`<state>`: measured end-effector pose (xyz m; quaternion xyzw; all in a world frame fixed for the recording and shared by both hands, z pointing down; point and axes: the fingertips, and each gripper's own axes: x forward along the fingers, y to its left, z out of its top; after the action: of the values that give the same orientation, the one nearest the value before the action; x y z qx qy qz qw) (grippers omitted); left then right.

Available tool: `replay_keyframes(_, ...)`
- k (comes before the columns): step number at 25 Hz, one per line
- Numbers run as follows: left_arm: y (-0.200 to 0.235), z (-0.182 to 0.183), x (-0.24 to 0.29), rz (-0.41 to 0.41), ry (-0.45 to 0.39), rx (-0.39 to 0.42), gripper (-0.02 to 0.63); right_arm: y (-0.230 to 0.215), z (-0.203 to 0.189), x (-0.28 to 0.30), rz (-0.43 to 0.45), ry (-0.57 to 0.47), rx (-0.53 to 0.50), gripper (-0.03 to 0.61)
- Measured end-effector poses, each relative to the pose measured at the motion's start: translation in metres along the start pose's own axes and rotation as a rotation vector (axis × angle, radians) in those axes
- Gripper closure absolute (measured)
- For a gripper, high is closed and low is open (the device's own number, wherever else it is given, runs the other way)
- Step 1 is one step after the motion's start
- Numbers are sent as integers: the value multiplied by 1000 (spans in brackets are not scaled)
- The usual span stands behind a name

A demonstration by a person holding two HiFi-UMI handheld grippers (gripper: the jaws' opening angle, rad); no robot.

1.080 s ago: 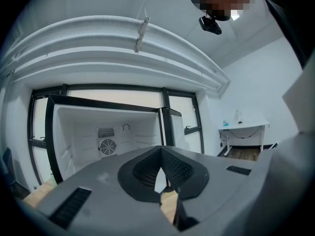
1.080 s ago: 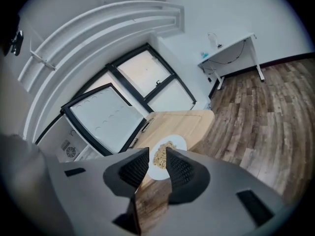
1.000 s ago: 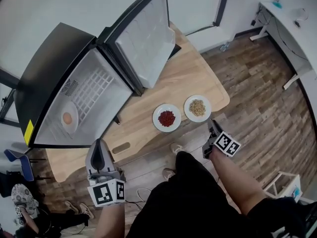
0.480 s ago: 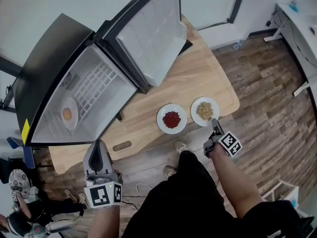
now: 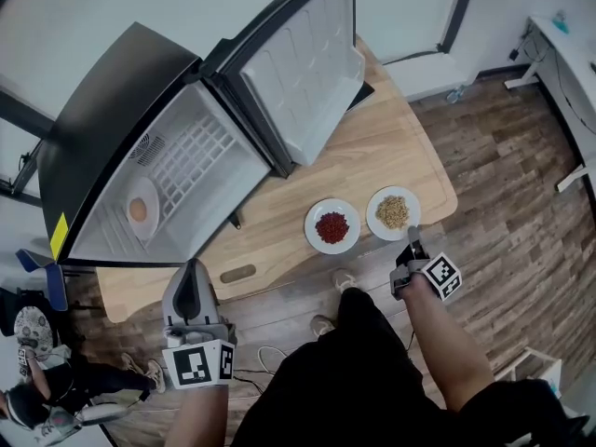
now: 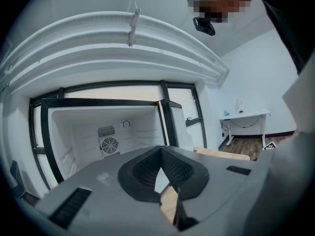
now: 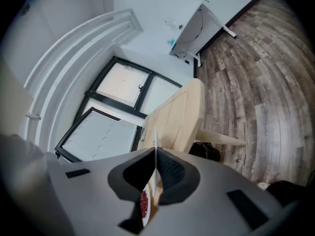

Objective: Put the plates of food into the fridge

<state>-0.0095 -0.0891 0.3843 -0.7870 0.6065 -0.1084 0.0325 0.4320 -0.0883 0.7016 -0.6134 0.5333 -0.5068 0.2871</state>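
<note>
Two white plates stand near the front edge of the wooden table (image 5: 410, 156): one with red food (image 5: 331, 226), one with beige grains (image 5: 392, 212). My right gripper (image 5: 411, 237) is at the beige plate's near rim. In the right gripper view its jaws (image 7: 156, 154) are closing, with the thin white rim (image 7: 156, 137) between the pads; the red food (image 7: 144, 203) shows below. A third plate (image 5: 141, 209) with a pale orange item lies inside the open fridge (image 5: 200, 170). My left gripper (image 5: 190, 273) hangs below the table's front edge, shut and empty (image 6: 161, 149), pointing at the fridge interior (image 6: 98, 132).
The fridge door (image 5: 307, 63) stands open over the back of the table. A white desk (image 5: 568, 54) is at the right on the wooden floor (image 5: 521, 212). The person's legs and shoes (image 5: 346, 279) are in front of the table. A blue chair (image 5: 42, 282) stands at the left.
My right gripper has moved forward to the beige plate's near rim and its jaws have come together on it. The left gripper has stayed put.
</note>
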Motion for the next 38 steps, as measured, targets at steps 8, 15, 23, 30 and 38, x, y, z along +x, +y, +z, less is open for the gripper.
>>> replay_keyframes(8, 21, 3, -32, 43, -51, -47, 609, 43, 2, -19, 70, 6, -24, 546)
replay_keyframes(15, 52, -1, -70, 117, -100, -94, 609, 103, -4, -25, 167, 24, -77, 546)
replay_keyframes(23, 86, -2, -110, 182, -131, -100, 609, 170, -41, -27, 299, 93, -92, 546)
replay_keyframes(30, 115, -3, -136, 222, -154, -114, 609, 220, -87, -25, 373, 153, -86, 546)
replay_keyframes(38, 141, -3, -136, 269, -164, -104, 609, 275, -136, 2, 477, 271, -118, 546)
